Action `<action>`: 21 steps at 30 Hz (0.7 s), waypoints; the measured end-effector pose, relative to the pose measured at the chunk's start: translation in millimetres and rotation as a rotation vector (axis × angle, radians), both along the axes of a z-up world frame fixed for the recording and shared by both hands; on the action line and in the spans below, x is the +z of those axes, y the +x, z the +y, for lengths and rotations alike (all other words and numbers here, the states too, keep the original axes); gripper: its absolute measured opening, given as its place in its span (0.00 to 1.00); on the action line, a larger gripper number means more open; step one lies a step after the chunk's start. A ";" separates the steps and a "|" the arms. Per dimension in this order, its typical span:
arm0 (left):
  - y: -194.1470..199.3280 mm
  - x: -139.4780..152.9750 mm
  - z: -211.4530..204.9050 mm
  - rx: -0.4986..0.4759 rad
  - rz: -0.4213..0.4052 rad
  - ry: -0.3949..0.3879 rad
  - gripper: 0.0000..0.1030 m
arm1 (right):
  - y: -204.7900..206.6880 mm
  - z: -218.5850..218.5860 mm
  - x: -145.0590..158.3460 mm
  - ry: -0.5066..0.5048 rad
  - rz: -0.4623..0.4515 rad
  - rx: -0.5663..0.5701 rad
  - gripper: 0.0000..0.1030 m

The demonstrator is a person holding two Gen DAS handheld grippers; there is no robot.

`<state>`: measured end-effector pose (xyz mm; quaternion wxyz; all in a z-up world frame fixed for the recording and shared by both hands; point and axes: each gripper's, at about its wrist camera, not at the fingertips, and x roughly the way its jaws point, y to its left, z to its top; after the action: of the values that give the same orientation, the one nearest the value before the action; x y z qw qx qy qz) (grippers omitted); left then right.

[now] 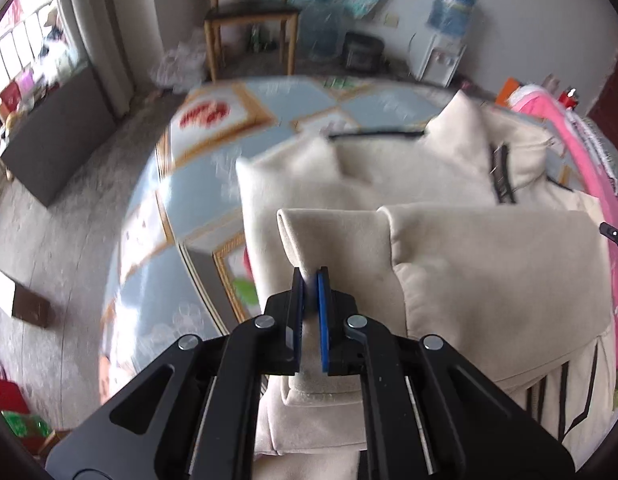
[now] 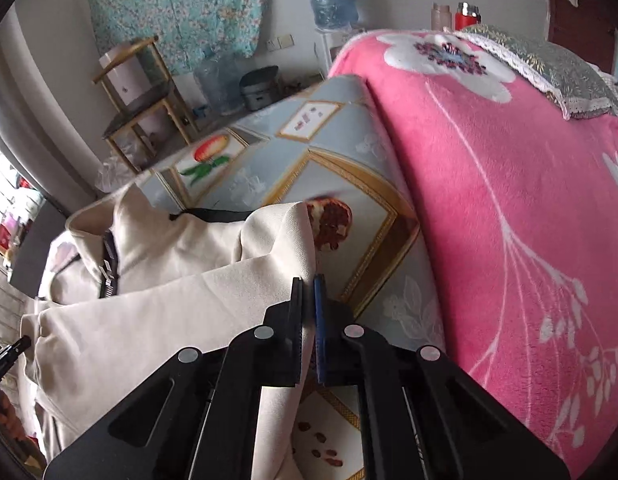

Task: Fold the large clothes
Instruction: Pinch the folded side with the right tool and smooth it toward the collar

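I have the cream zip-up jacket [image 1: 449,216] lying across the table [image 1: 197,200], which is covered with a pale blue fruit-print oilcloth, its collar at the far side and its dark zipper [image 1: 503,174] running toward me. My left gripper [image 1: 310,280] has its jaws pinched narrow on a folded edge of the cream fabric at the jacket's left side, and my right gripper [image 2: 308,284] has its jaws nearly closed on the cloth at the right edge, close to where the pink floral blanket [image 2: 509,200] drapes beside the table. I hold both edges at once so the near part comes up as one even panel rather than sagging in the middle; gripping at the two sides keeps the fold line straight. The lifted layer already lies partly over the body, so I judge the fold toward the collar is under way. The view is smeared by motion, so whether I hold the hem or a sleeve on the left, I cannot say for sure.
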<state>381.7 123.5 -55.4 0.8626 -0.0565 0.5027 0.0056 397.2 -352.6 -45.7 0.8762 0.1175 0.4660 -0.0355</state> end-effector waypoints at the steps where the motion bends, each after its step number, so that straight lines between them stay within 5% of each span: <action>1: -1.9 -4.0 1.3 0.005 -0.001 -0.005 0.07 | 2.9 -1.1 -4.3 0.010 0.017 0.003 0.05; 3: -6.7 -1.8 4.3 0.011 -0.019 -0.014 0.10 | 1.9 -6.0 -3.6 0.037 0.021 0.007 0.07; 7: -17.8 18.7 15.2 0.038 -0.070 -0.002 0.10 | -18.0 -8.1 25.9 0.030 -0.038 0.004 0.36; 9: -25.2 34.2 16.6 0.032 -0.118 -0.001 0.10 | -32.1 -1.5 41.3 0.026 -0.078 0.041 0.43; 15: -18.4 38.8 -22.2 -0.104 -0.076 -0.075 0.10 | -66.6 76.8 34.0 0.004 -0.007 0.336 0.43; 19: -13.5 2.8 -51.1 -0.151 0.031 -0.041 0.12 | -69.7 108.5 -10.7 -0.115 0.115 0.388 0.43; 21: -18.3 -8.2 -48.7 -0.136 0.031 -0.032 0.14 | -73.8 108.0 -16.9 -0.136 0.094 0.398 0.43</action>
<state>363.4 74.8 -63.7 0.8520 -0.0357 0.5188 -0.0602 323.4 -244.7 -62.6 0.8493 -0.0378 0.5167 0.1014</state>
